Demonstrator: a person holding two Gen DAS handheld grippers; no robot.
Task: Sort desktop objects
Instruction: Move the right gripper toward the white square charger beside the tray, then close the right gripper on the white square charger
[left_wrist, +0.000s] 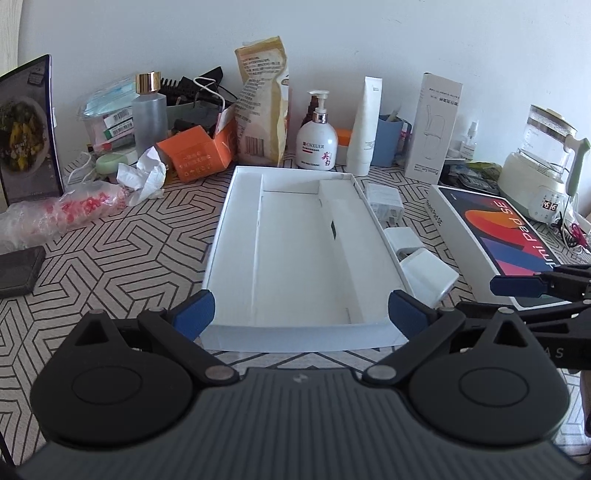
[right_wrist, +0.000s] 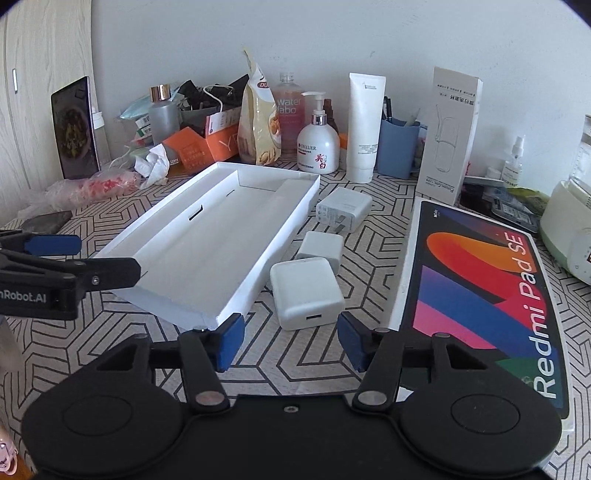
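Note:
An open white box tray (left_wrist: 236, 206) (right_wrist: 258, 254) lies empty in the middle of the patterned table. Three white chargers lie to its right: the nearest (right_wrist: 306, 291) (left_wrist: 430, 277), a middle one (right_wrist: 320, 248) (left_wrist: 402, 238) and a far one (right_wrist: 345, 207) (left_wrist: 384, 197). The Redmi Pad SE box lid (right_wrist: 484, 291) (left_wrist: 491, 236) lies further right. My left gripper (left_wrist: 301, 310) is open, its fingers astride the tray's near edge. My right gripper (right_wrist: 291, 341) is open, just short of the nearest charger.
Clutter lines the back wall: an orange box (left_wrist: 195, 155), snack bag (left_wrist: 264, 103), pump bottle (left_wrist: 317, 138), white tube (left_wrist: 365, 125), tall white carton (left_wrist: 432, 129), kettle (left_wrist: 539, 166). A tablet (left_wrist: 26, 133) stands at left, with a plastic bag (left_wrist: 55, 214).

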